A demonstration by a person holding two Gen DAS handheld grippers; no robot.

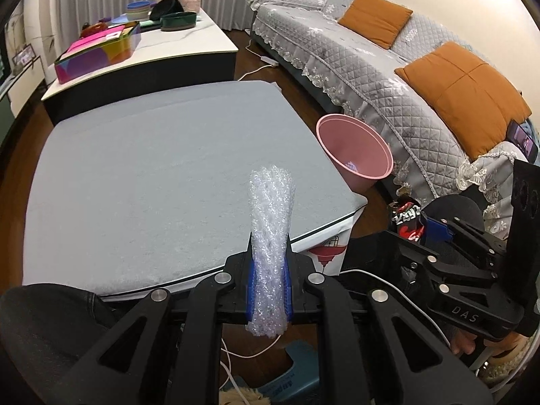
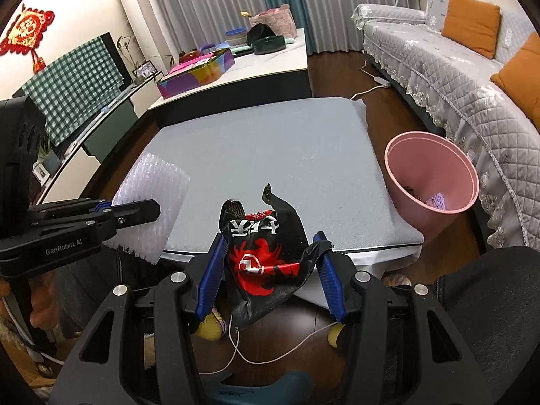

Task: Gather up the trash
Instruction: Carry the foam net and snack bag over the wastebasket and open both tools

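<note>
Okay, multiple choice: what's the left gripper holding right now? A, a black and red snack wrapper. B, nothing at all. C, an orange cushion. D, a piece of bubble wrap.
D: in the left wrist view the left gripper has its blue pads pressed on the bubble wrap.

A low table covered by a grey mat stretched ahead of both claws, its near edge just under them, and nothing could be seen lying on the mat. Beyond its far edge stood a white-topped table bearing a colourful box, a green tray and stacked bowls. On the wood floor, right of the claws, a pink bin stood just beside the mat's corner, and a white cable lay farther off.
</note>
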